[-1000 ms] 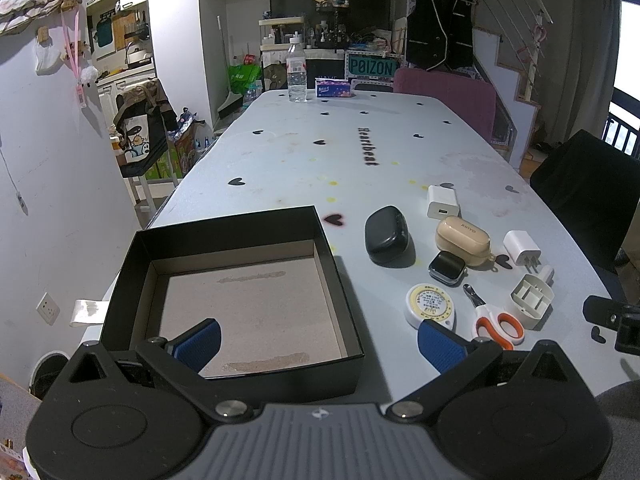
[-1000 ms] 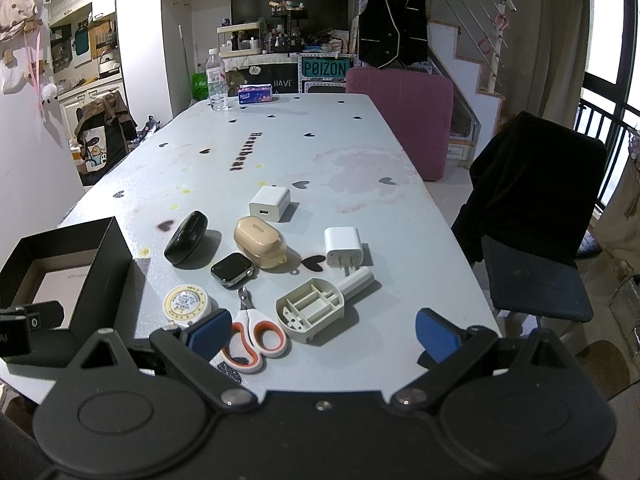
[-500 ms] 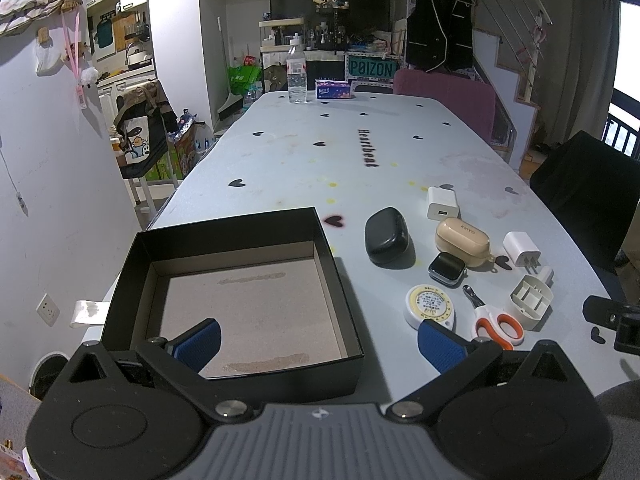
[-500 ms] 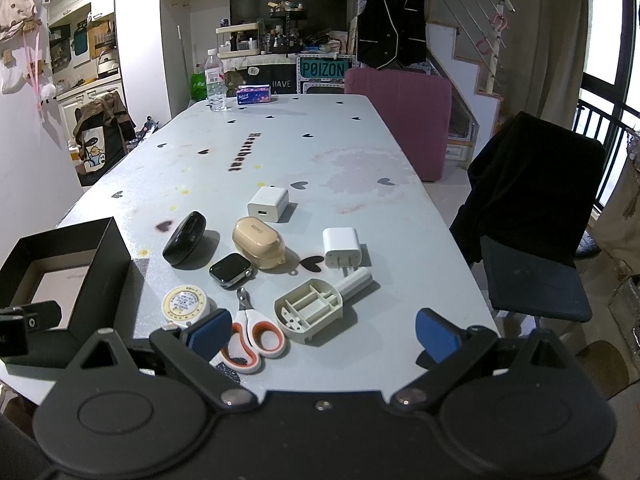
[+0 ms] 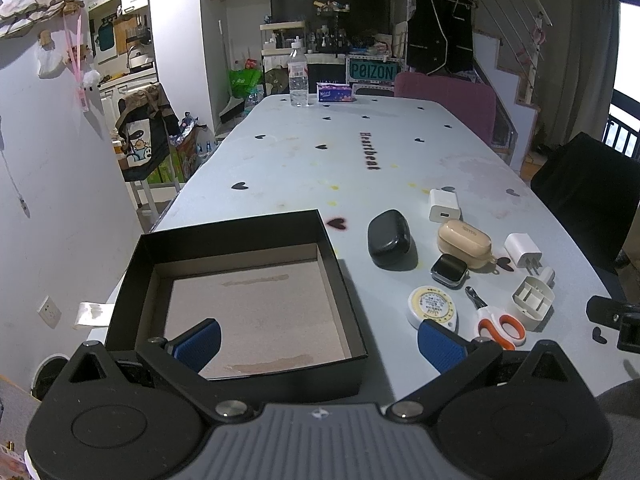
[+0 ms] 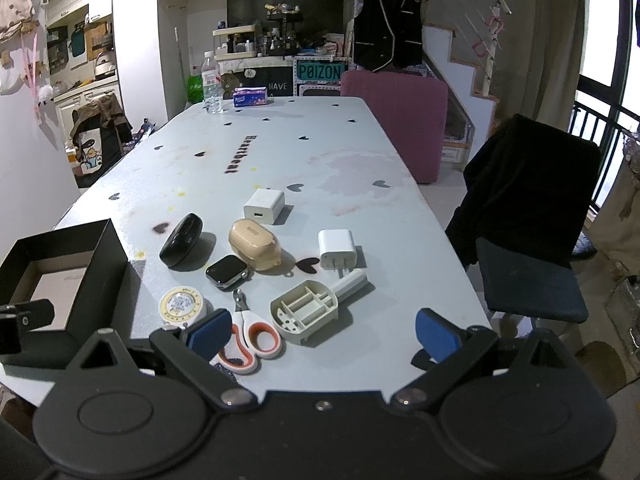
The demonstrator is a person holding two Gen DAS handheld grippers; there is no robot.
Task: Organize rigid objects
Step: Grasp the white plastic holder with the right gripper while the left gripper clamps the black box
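Observation:
An empty black box [image 5: 132,280] [image 6: 108,264] stands at the near left of the table. To its right lie a black case [image 5: 389,237] [image 6: 181,241], a beige case [image 5: 464,238] [image 6: 255,244], a smartwatch [image 5: 449,271] [image 6: 226,272], a round tape [image 5: 431,306] [image 6: 182,305], orange scissors [image 5: 496,322] [image 6: 250,338], two white chargers [image 5: 443,205] [image 6: 337,249] and a cream plastic part [image 5: 532,301] [image 6: 310,310]. My left gripper [image 5: 318,344] hovers open over the box's near edge. My right gripper [image 6: 322,334] is open above the scissors and the cream part, holding nothing.
A water bottle [image 5: 298,78] and a tissue pack [image 5: 335,93] stand at the table's far end. A pink chair [image 6: 394,120] and a black-draped chair [image 6: 528,216] line the right side. The table edge [image 6: 452,248] runs close to the right gripper.

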